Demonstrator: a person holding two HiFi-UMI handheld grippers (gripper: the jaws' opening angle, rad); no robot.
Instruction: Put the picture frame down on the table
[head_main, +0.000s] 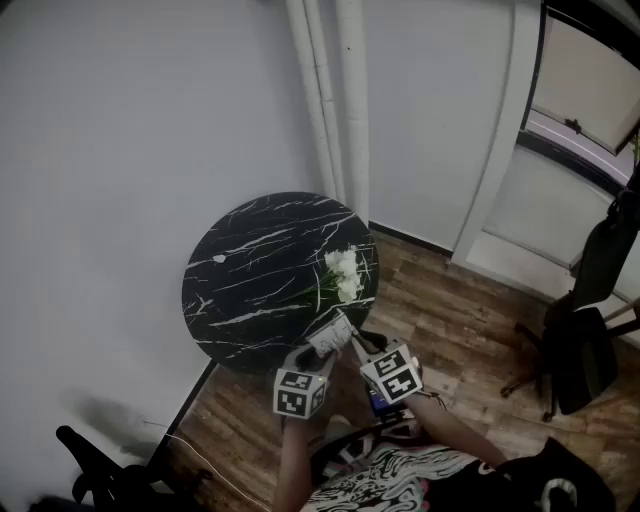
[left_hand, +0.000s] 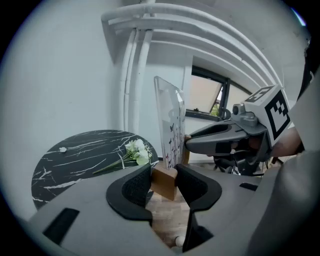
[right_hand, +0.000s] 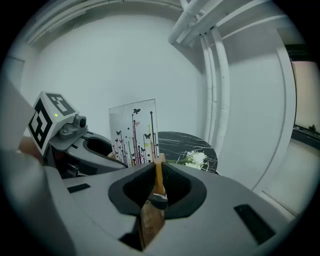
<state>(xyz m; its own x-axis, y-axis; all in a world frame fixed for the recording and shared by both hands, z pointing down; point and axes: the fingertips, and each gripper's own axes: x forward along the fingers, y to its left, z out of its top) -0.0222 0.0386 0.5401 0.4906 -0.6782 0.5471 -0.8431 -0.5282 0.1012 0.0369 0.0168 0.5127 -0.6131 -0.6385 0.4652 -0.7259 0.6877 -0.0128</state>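
The picture frame is a clear panel printed with flowers and butterflies, standing in a wooden base. It hangs upright in the air just off the near edge of the round black marble table. My left gripper is shut on one end of the wooden base. My right gripper is shut on the base's other end, which shows there as a thin wooden edge. In the head view the left gripper and right gripper meet at the frame from either side.
White flowers lie on the table's right side, stems pointing left. A small white petal lies at its left. White pipes run up the wall behind. A dark chair stands at the right, on the wooden floor.
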